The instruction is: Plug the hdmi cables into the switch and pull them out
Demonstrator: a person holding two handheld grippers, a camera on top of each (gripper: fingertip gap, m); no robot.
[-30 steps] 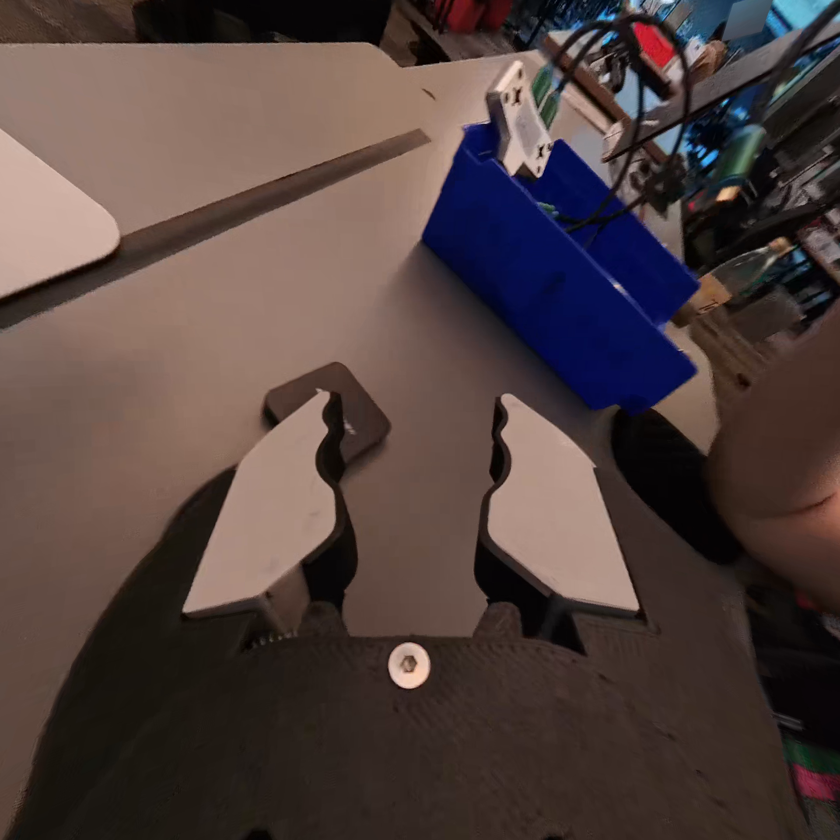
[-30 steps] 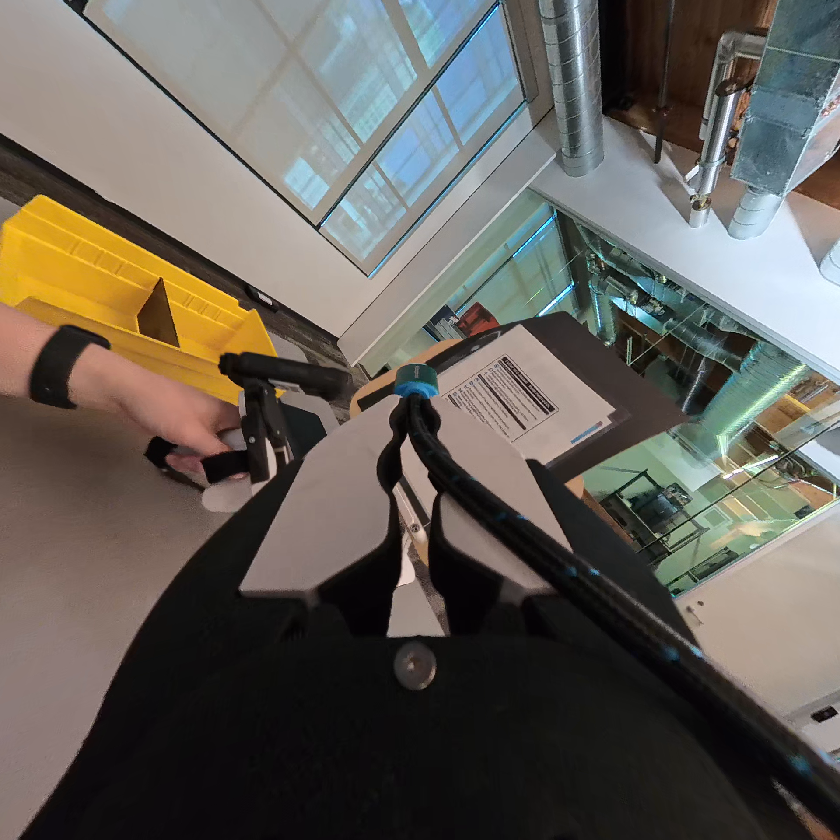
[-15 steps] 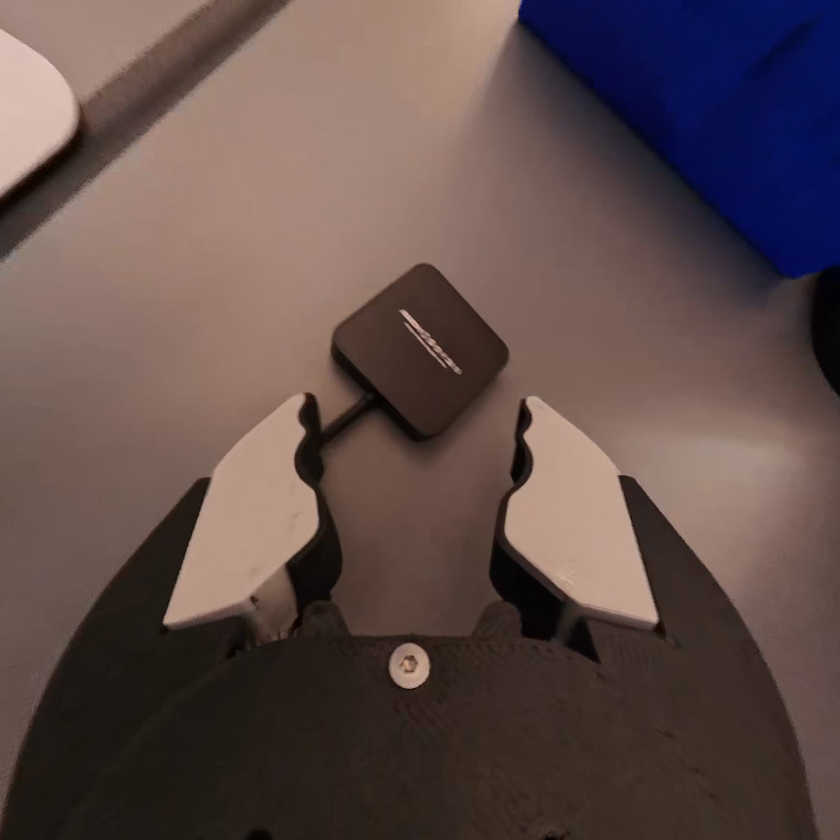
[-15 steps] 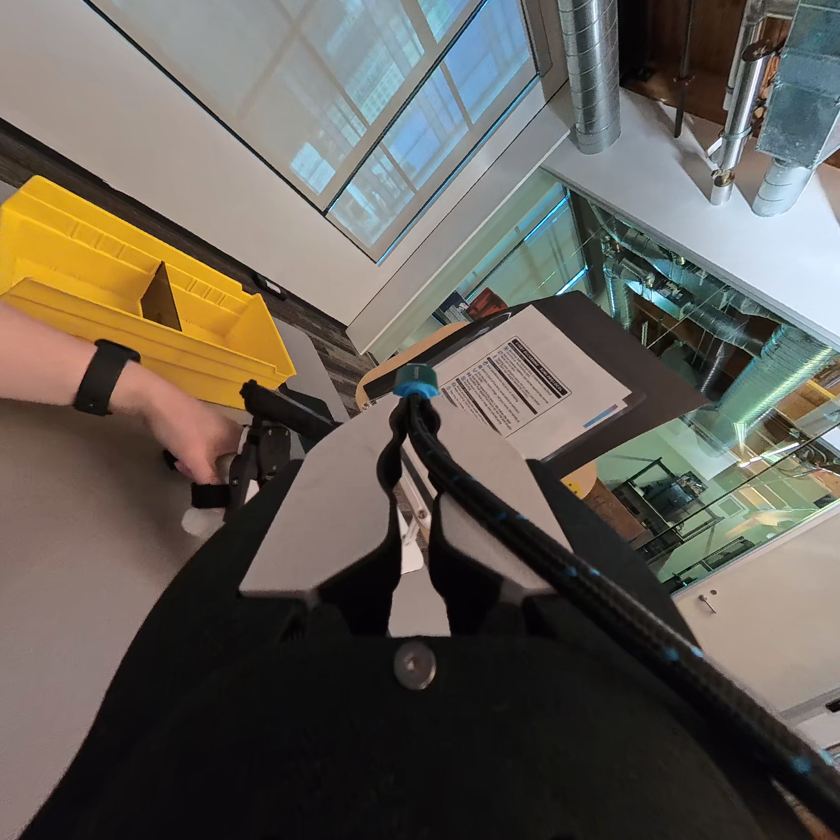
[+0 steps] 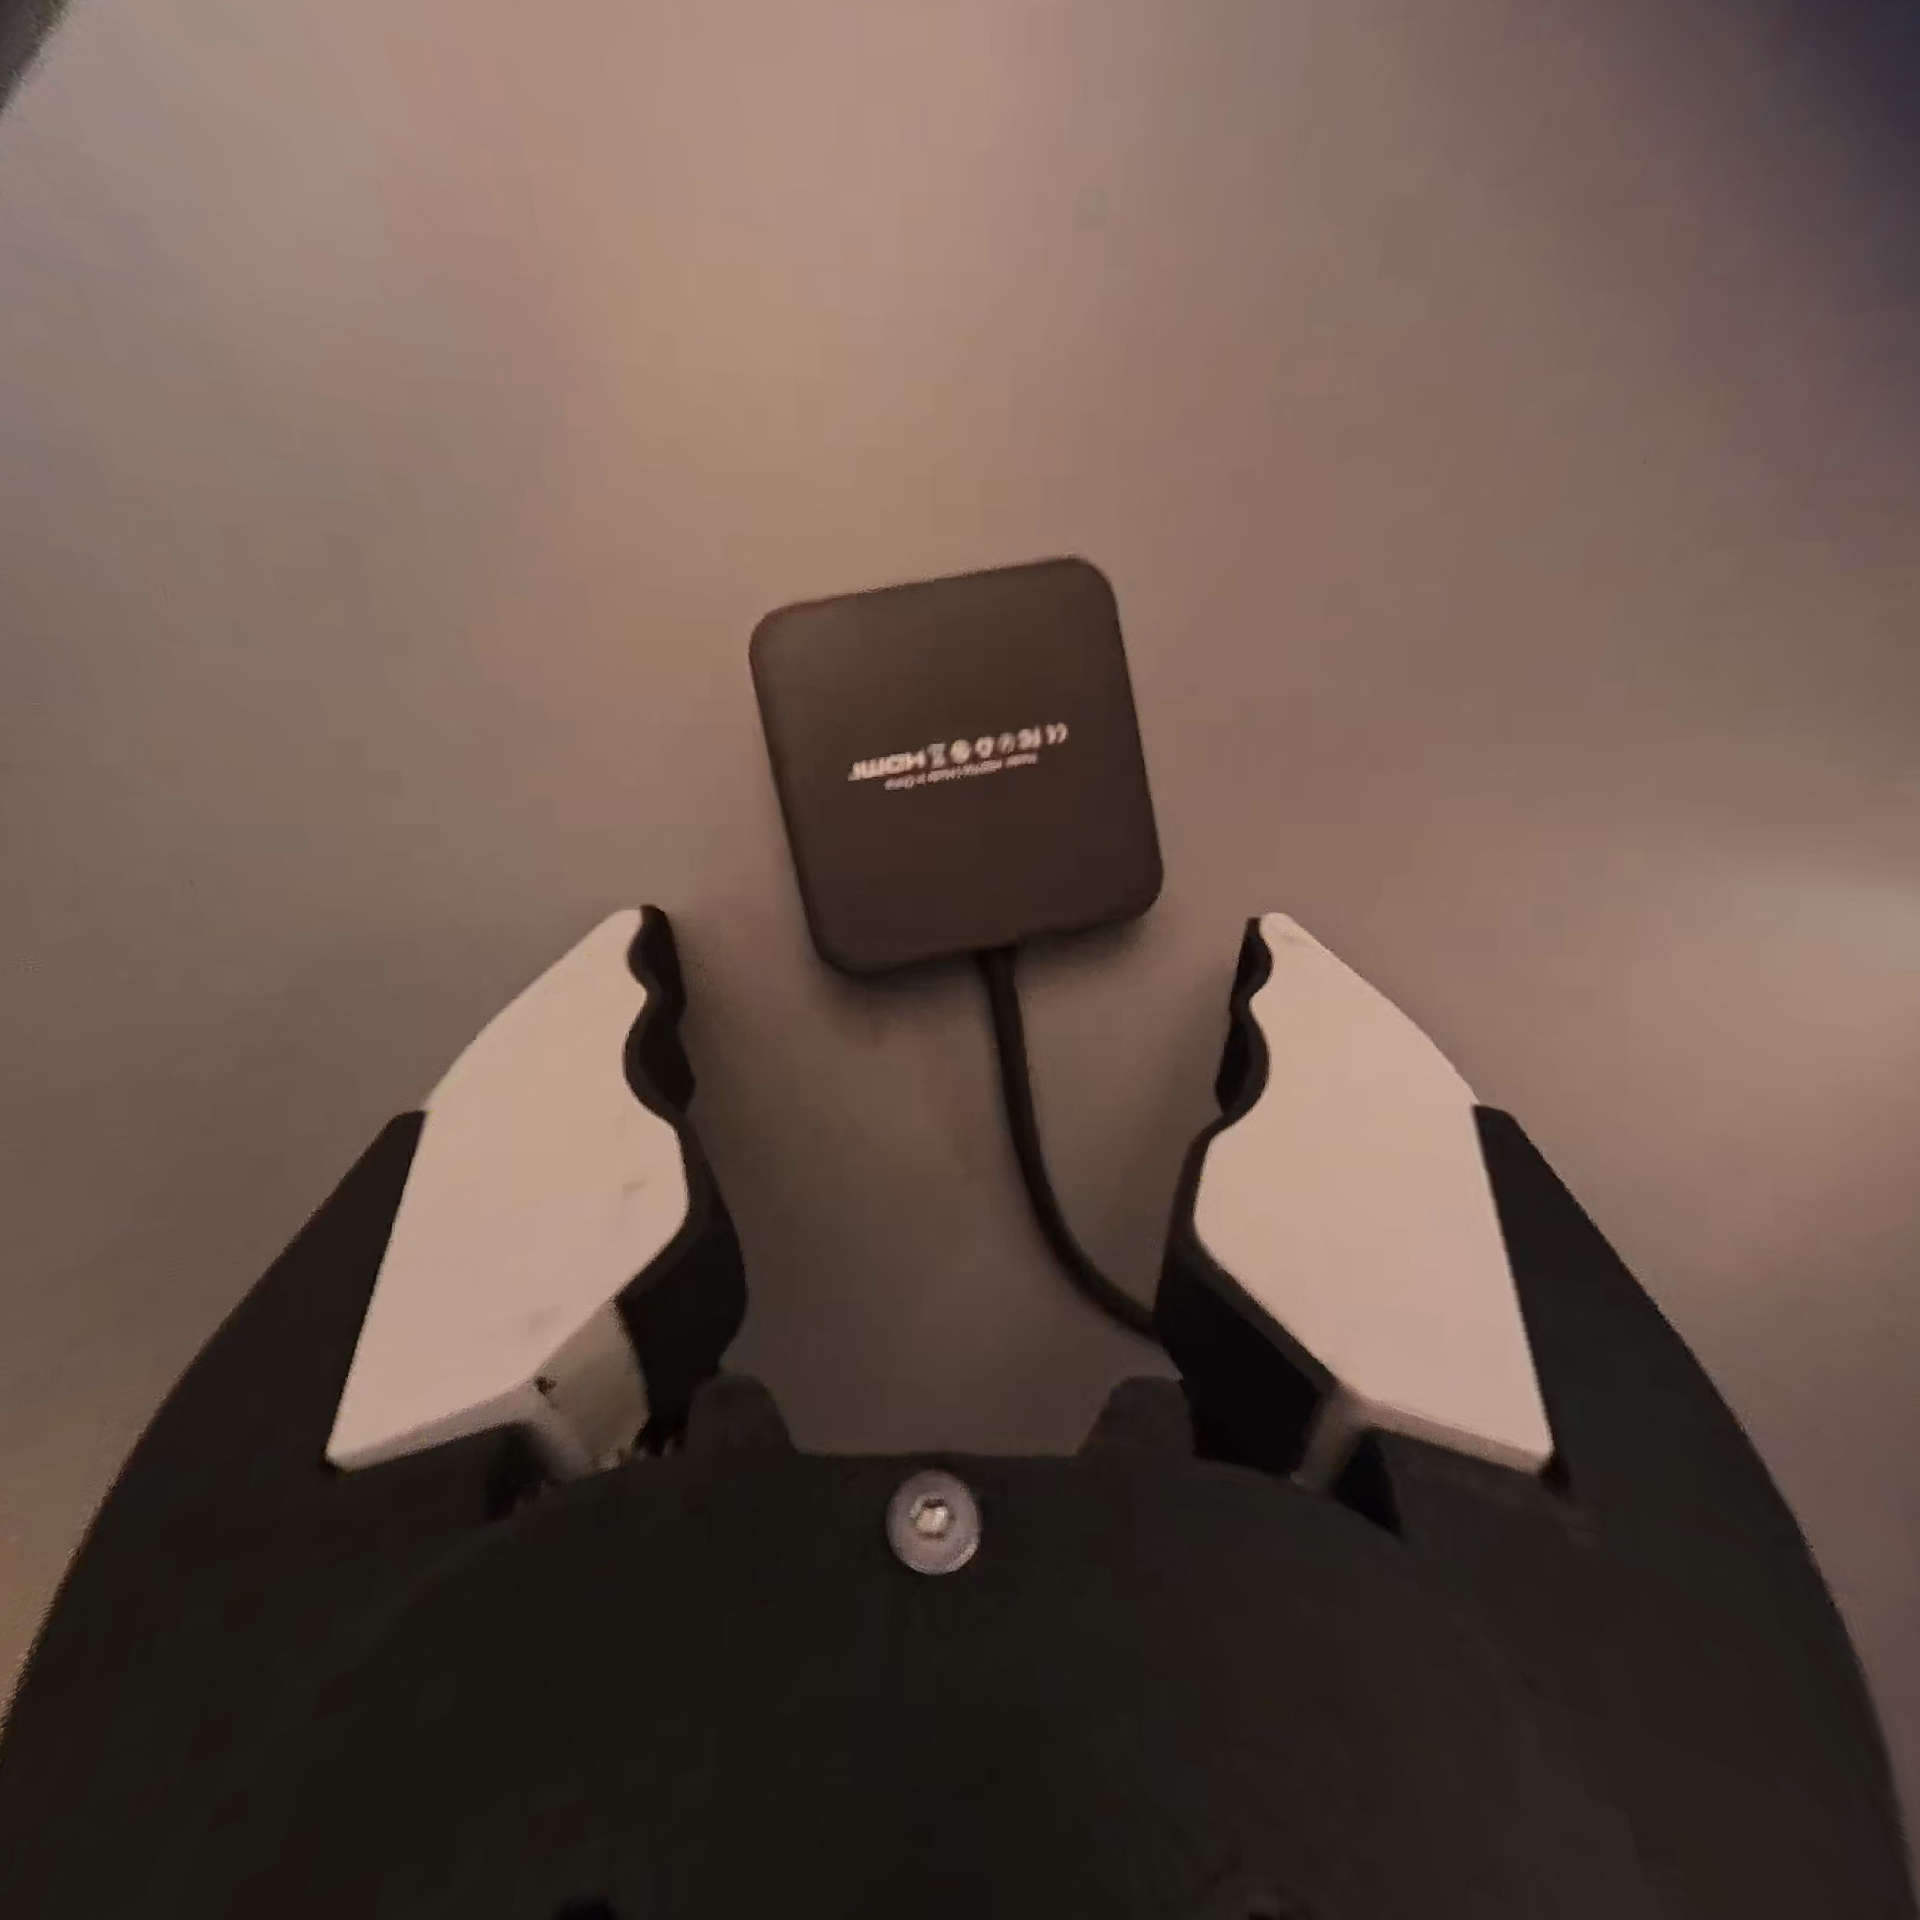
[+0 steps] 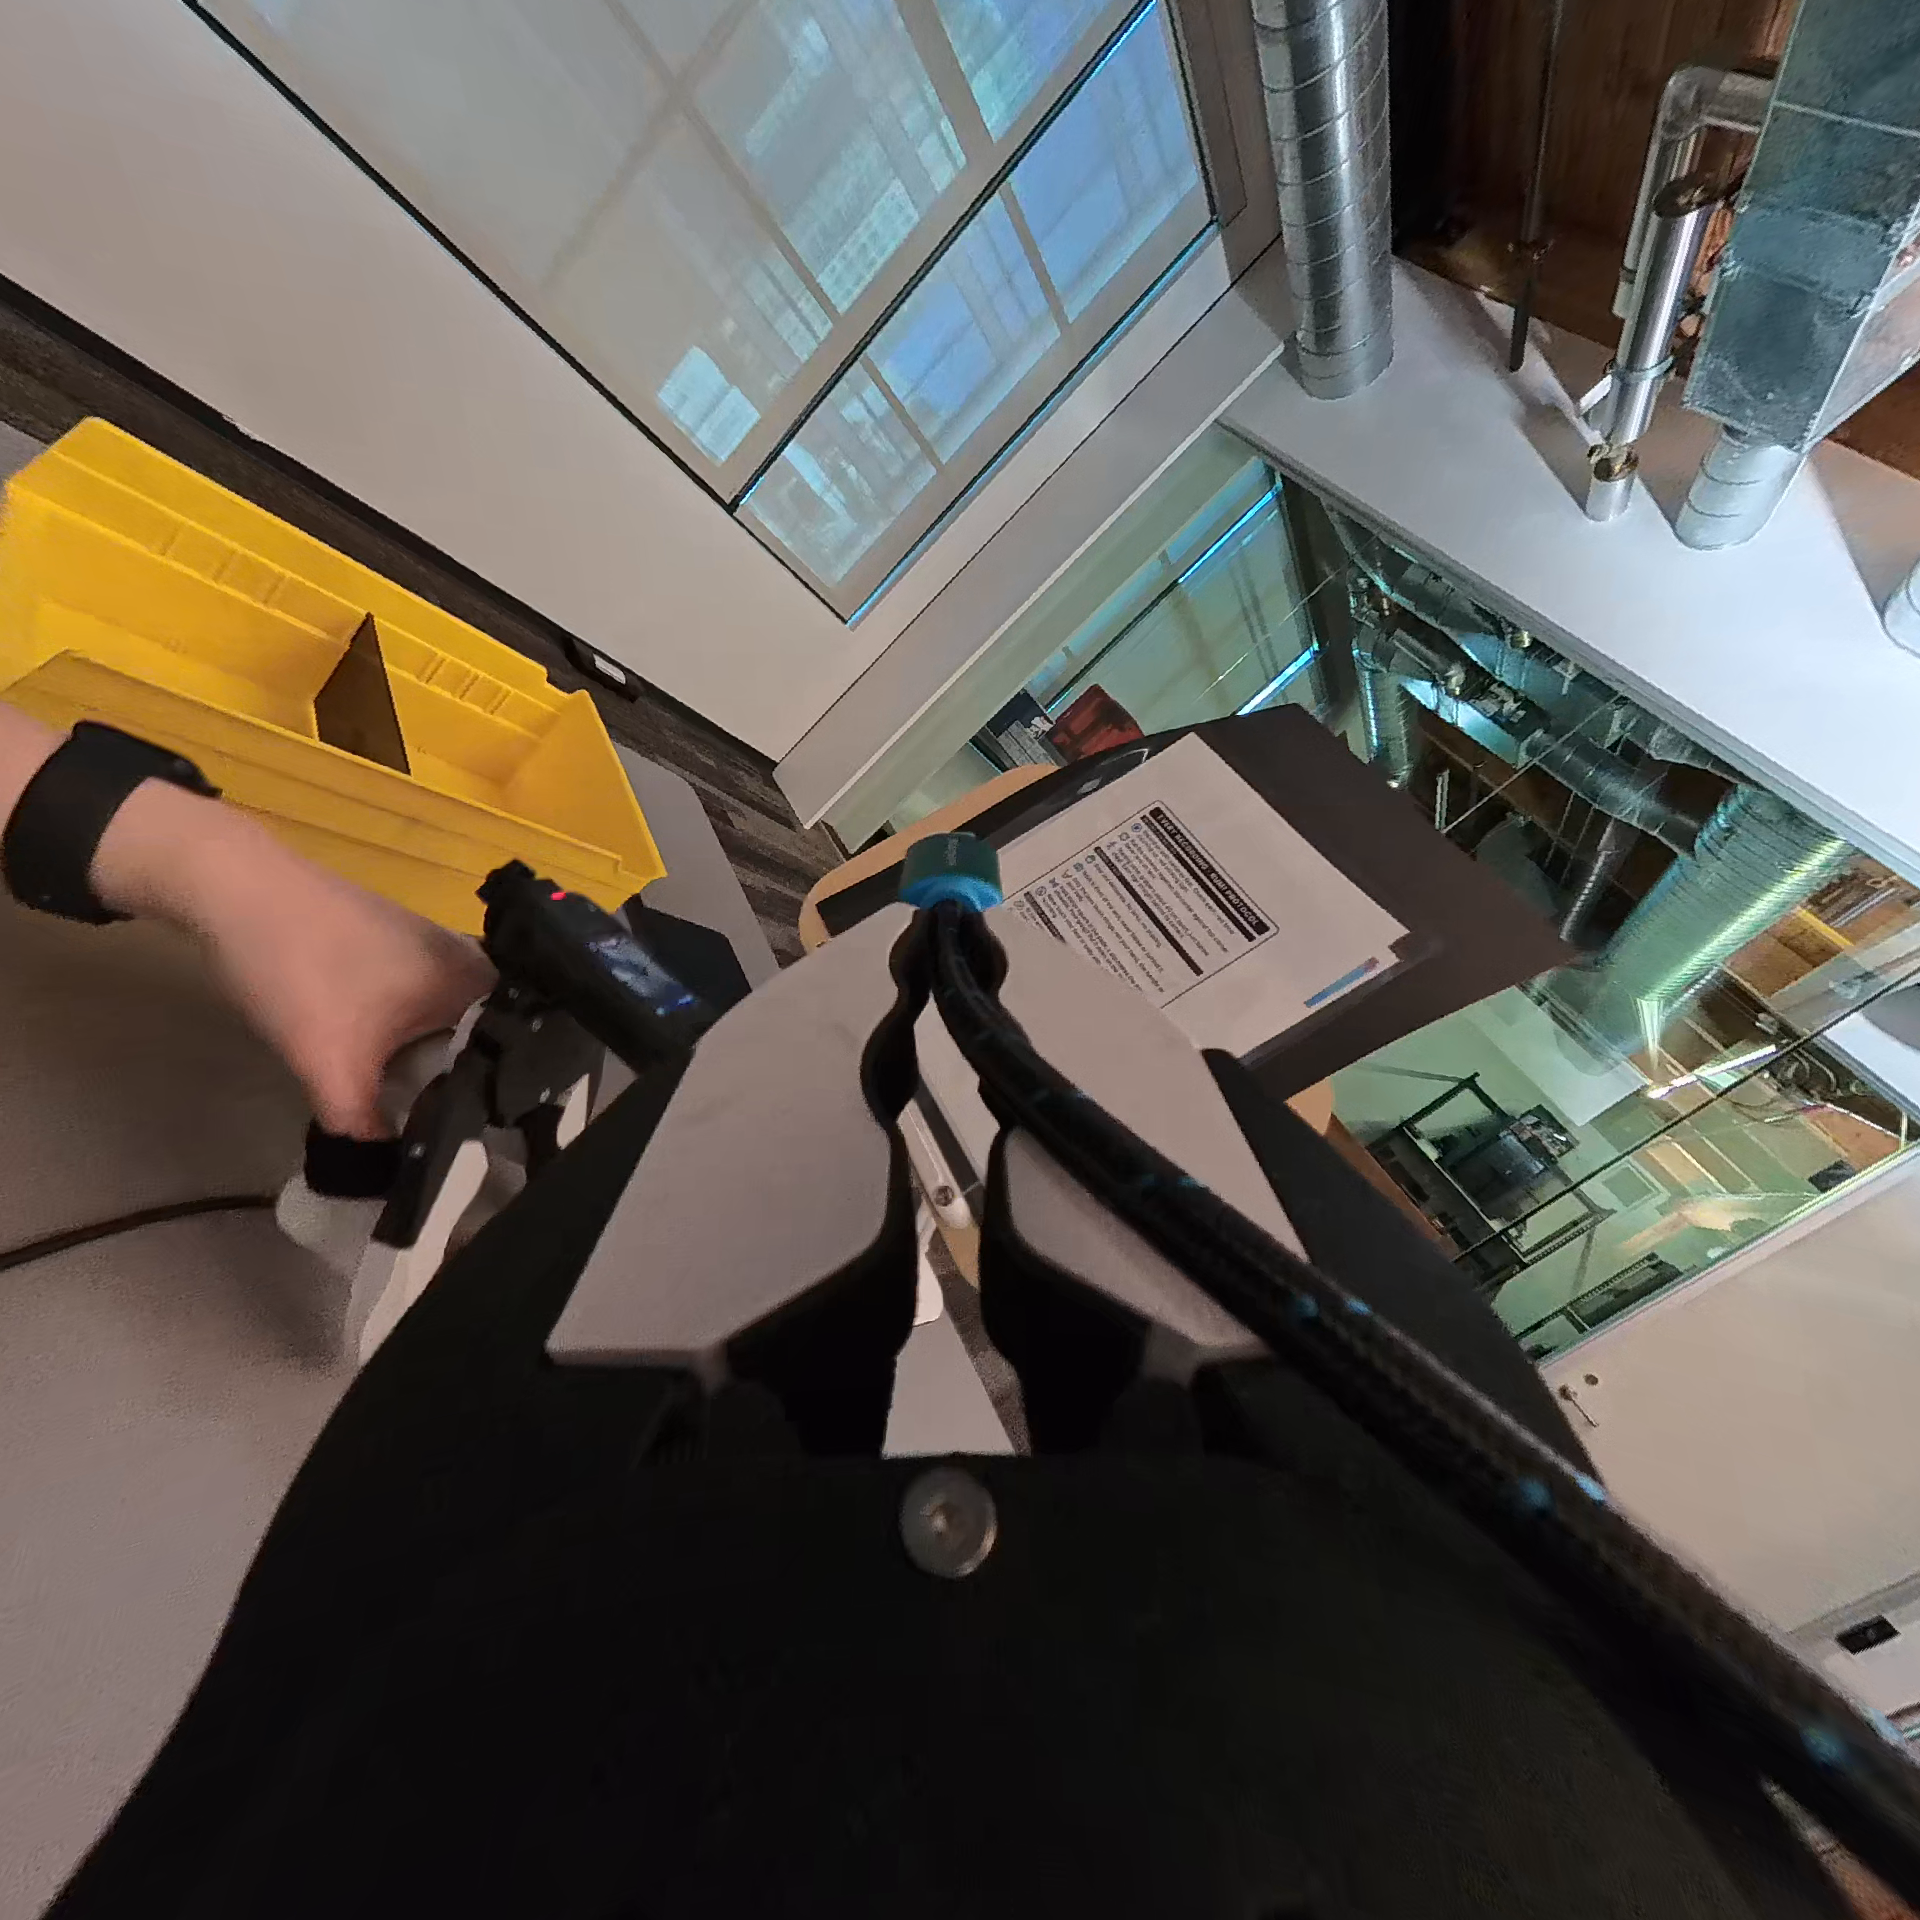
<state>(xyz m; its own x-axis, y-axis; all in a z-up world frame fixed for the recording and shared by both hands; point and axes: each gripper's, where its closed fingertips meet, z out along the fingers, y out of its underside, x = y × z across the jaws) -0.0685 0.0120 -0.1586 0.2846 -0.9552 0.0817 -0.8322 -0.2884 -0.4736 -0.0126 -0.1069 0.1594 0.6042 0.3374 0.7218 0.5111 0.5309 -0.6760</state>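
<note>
bare table (image 5: 416, 416) all around switch (image 5: 951, 764), its thin cord (image 5: 1023, 1122) trailing between the jaws

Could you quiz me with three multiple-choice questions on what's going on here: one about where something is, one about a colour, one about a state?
1. Where is the black switch?
A. in a bin
B. flat on the grey table
C. held aloft

2. What colour is the bin?
A. yellow
B. red
C. green

3. The right gripper is:
A. wide open
B. out of sight
C. shut on the braided cable

Answers: B, it lies just beyond the open left gripper; A, plainly yellow; C, the fingers pinch the cable.
</note>
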